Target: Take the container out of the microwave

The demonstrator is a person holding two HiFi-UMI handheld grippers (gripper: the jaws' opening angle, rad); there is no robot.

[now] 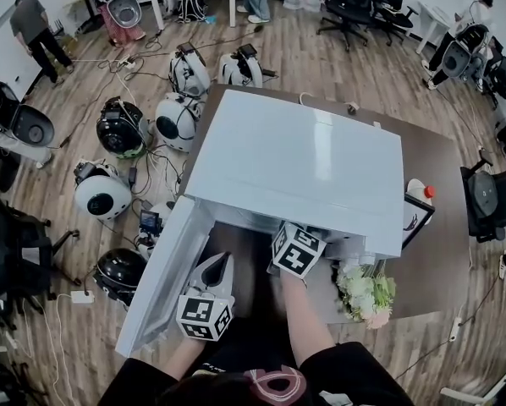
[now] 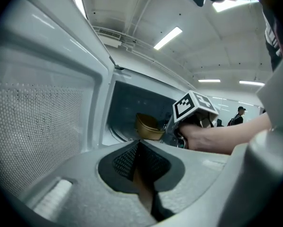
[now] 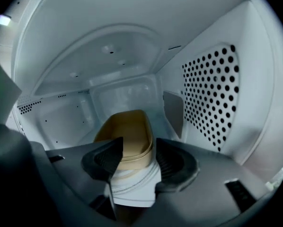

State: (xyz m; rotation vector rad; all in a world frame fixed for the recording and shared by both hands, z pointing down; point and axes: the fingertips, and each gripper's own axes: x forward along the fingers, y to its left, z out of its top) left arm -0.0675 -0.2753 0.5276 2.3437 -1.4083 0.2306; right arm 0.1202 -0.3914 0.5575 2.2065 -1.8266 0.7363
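Observation:
A white microwave [image 1: 295,159] stands on a brown table, its door [image 1: 164,277] swung open to the left. Inside, a tan oval container [image 3: 127,136] rests on the white turntable [image 3: 132,190]. My right gripper [image 3: 137,150] reaches into the cavity, jaws wide, with the container's near end between the pads [image 3: 172,157]; I see no firm press on it. In the left gripper view the same container [image 2: 148,126] shows past the door, with the right gripper's marker cube [image 2: 193,105] beside it. My left gripper [image 2: 139,148] hangs by the door's inner face, pads together and empty.
To the microwave's right, on the table [image 1: 443,252], lie a bunch of pale flowers [image 1: 367,293], a bottle with an orange cap [image 1: 418,194] and a black frame [image 1: 415,220]. Several round machines [image 1: 101,194] and cables crowd the floor at left. The cavity's perforated wall [image 3: 212,98] is close on the right.

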